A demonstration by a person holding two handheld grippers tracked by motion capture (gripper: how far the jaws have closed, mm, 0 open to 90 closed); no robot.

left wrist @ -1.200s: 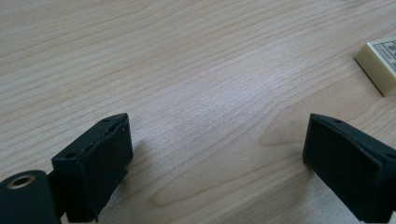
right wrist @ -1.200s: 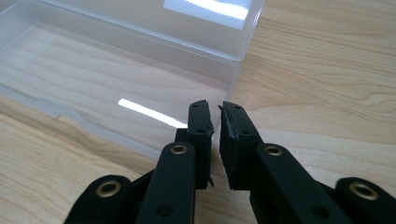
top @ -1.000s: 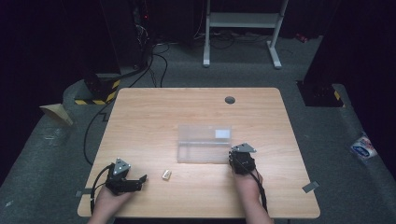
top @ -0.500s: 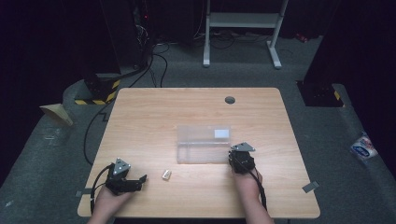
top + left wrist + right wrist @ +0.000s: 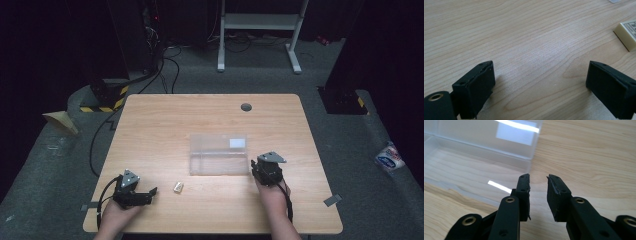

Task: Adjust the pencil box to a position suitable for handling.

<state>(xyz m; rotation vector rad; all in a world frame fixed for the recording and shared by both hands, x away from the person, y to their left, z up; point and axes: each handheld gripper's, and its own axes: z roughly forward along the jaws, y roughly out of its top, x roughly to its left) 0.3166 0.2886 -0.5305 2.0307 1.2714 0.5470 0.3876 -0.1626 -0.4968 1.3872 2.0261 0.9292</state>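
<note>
**Right hand-held gripper cracked open next to the clear box, nothing in it**

Right hand-held gripper [image 5: 260, 165] sits at the right end of the clear plastic box [image 5: 218, 154], jaws a narrow gap apart. They've just been opening, and there's nothing between them, just bare desk [image 5: 165, 125]. In the right gripper view the box's corner [image 5: 530, 162] is just beside the left jaw tip, close but I can't swear it's touching.

Left hand-held gripper [image 5: 145, 192] is down near the front left of the desk, jaws spread wide and empty. The small cream block [image 5: 178, 187] lies flat on the wood between the two hands, just beside the left one and a bit short of the box's front wall. In the left gripper view the small cream block [image 5: 627, 33] is off past the right jaw, not lined up between them at all.

What could go sideways, as I see it:
- The box looks light and see-through, so a nudge from the right jaw tip could slide it across the desk instead of gripping it.
- The walls are hard to judge through the glare, so closing on the rim could miss or clip the corner.
- If the left one goes for the block as it's aimed now, the right jaw would likely shove it away.

Hard to make out: whether the box has a lid or is open-topped, what the pale label on its back wall says, and the print on the block, which is cut off by the frame edge.
</note>
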